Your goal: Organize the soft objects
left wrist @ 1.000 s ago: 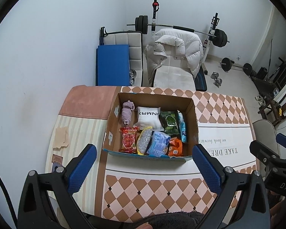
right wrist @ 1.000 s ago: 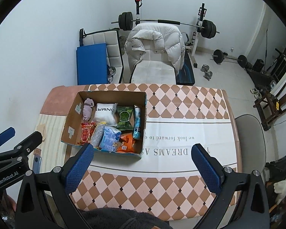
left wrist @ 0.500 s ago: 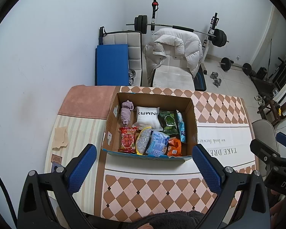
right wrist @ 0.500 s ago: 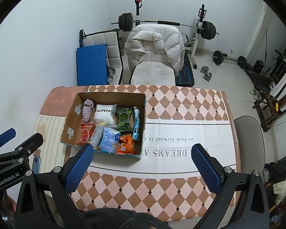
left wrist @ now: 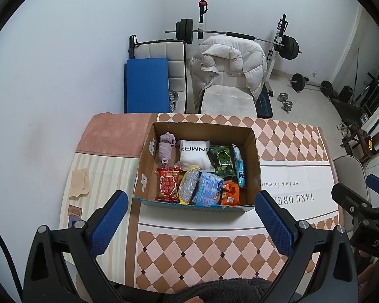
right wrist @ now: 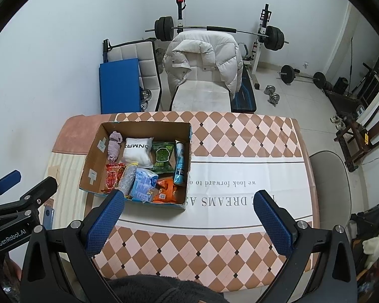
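1. Little changed against the frames of 1.0 s and 0.5 s ago: cardboard box (left wrist: 255,151) marginally lower and nearer in the left wrist view; contents in the same arrangement; both grippers high above the table (right wrist: 240,227) as before.
2. Left gripper (left wrist: 192,217): jaws wide apart, nothing between the blue pads (left wrist: 108,223); held above the near table edge, box framed between the fingers. Also seen at the left margin of the right wrist view (right wrist: 15,194).
3. Right gripper (right wrist: 189,217): jaws likewise spread, empty; box ahead and to the left, left pad overlapping the box's near edge in the picture. Part of it visible at the right margin of the left wrist view (left wrist: 361,202).
4. Box: open-topped, on the left half of the checkered tablecloth (left wrist: 290,139), long axis across the table, left to right.
5. Back row of contents, left to right: purple sock (left wrist: 165,147), bunched, long axis running front to back; white sock pack (left wrist: 194,154), printed lettering reading reversed; green packet (left wrist: 222,160); blue bottle (left wrist: 239,168) lying along the right wall, long axis front to back.
6. Front row, left to right: red snack packet (left wrist: 168,183); silvery scrubber (left wrist: 188,186), tilted, leaning on its neighbours; light-blue packet (left wrist: 207,188); orange packet (left wrist: 230,194) in the near right corner.
7. Background: padded white jacket (left wrist: 227,68) draped over a weight bench; barbell (left wrist: 240,35) on its rack behind; blue mat (left wrist: 147,84) upright against the wall.
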